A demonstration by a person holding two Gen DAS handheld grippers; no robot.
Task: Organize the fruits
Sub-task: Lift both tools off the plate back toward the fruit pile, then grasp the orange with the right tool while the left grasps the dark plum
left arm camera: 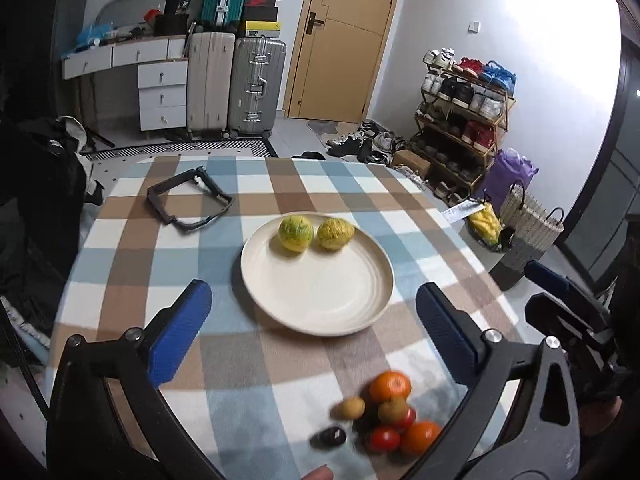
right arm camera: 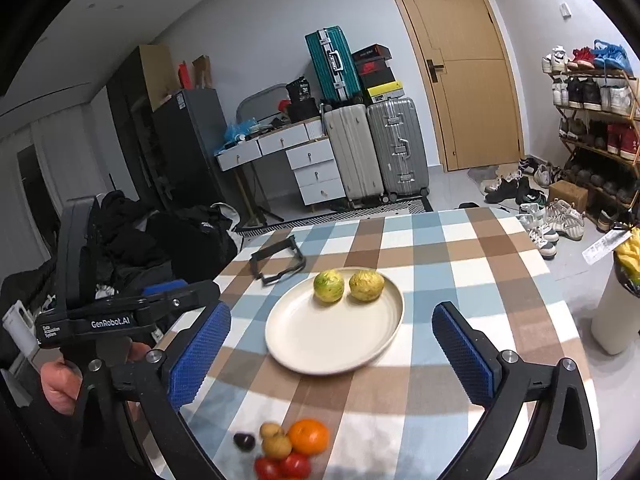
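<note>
Two yellow-green fruits (left arm camera: 316,233) are sitting side by side at the far edge of the cream plate (left arm camera: 320,304), leaving its near part bare, presumably for more. The remaining fruit pile (left arm camera: 384,412), oranges, tomatoes and small brown and dark pieces, is lying on the checked tablecloth (left arm camera: 132,280) just in front of the plate. The left gripper (left arm camera: 312,332) and right gripper (right arm camera: 332,344) are both hovering above the table with tongs apart and empty, likely ready for the next pick.

two yellow-green fruits (left arm camera: 316,233) on cream plate (left arm camera: 320,304), mixed small fruits (left arm camera: 384,412) heaped nearby
</note>
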